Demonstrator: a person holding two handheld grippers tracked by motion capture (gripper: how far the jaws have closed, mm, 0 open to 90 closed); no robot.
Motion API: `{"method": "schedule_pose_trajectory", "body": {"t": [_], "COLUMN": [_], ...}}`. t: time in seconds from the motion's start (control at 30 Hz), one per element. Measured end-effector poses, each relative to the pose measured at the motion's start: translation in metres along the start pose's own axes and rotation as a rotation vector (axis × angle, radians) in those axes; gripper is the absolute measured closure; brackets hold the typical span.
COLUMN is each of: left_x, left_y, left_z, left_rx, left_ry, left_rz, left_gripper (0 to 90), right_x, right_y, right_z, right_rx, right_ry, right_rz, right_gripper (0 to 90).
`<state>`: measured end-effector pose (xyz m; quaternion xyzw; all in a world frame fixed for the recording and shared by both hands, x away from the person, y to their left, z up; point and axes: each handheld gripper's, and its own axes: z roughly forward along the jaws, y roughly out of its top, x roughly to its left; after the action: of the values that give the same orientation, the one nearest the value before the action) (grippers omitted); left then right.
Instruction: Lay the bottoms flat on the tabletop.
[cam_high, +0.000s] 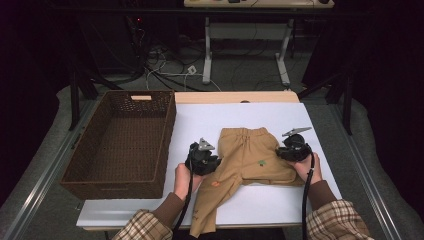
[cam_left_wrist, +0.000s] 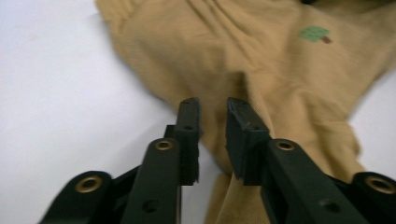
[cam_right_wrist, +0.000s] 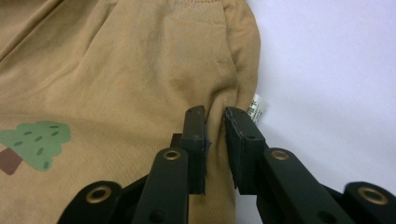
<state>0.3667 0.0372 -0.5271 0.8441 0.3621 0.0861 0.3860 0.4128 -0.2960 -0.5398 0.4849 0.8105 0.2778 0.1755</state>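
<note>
Tan child's trousers (cam_high: 247, 155) lie on the white board (cam_high: 200, 120), waistband at the far side, one leg trailing over the near edge. My left gripper (cam_high: 215, 162) is at the garment's left side; in the left gripper view (cam_left_wrist: 212, 116) its jaws stand a narrow gap apart with a raised ridge of tan cloth (cam_left_wrist: 261, 70) pinched between them. My right gripper (cam_high: 281, 152) is at the right side seam; in the right gripper view (cam_right_wrist: 215, 121) its jaws pinch the cloth edge beside a small white label (cam_right_wrist: 254, 109). A green tree print (cam_right_wrist: 35, 140) lies left of them.
A brown wicker basket (cam_high: 170, 135) with nothing in it stands at the left, touching the board. Bare white board runs behind the waistband and at the near right. Beyond the table, cables and a white stand's legs (cam_high: 207, 65) are on the floor.
</note>
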Motion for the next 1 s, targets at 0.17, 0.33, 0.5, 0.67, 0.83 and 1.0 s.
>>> {"method": "schedule_pose_trajectory", "body": {"t": [0.17,0.33,0.5,0.67,0.83,1.0], "left_x": [-0.008,-0.009,-0.009,-0.006,-0.007,-0.009], "left_y": [-0.005,-0.008,-0.01,-0.016,-0.018,-0.017], "left_z": [0.02,0.025,0.023,0.021,0.021,0.019], "left_rx": [0.123,0.148,0.149,0.115,0.097,0.104], "left_ry": [0.015,0.046,0.031,-0.012,-0.044,-0.014], "left_rz": [0.04,0.034,0.023,0.025,0.038,0.06], "left_gripper": [63.8,54.1,54.2,71.2,87.4,90.0], "right_x": [0.001,0.001,0.0,-0.001,-0.001,-0.001], "right_y": [0.0,-0.001,-0.002,-0.002,-0.003,-0.003], "right_z": [0.002,0.003,0.003,0.004,0.004,0.004], "right_rx": [0.011,0.014,0.014,0.012,0.007,-0.006], "right_ry": [-0.003,0.0,0.007,0.012,0.007,0.012], "right_rz": [-0.004,-0.005,0.004,0.009,0.011,0.012], "right_gripper": [78.1,77.2,76.2,75.7,76.1,78.9]}}
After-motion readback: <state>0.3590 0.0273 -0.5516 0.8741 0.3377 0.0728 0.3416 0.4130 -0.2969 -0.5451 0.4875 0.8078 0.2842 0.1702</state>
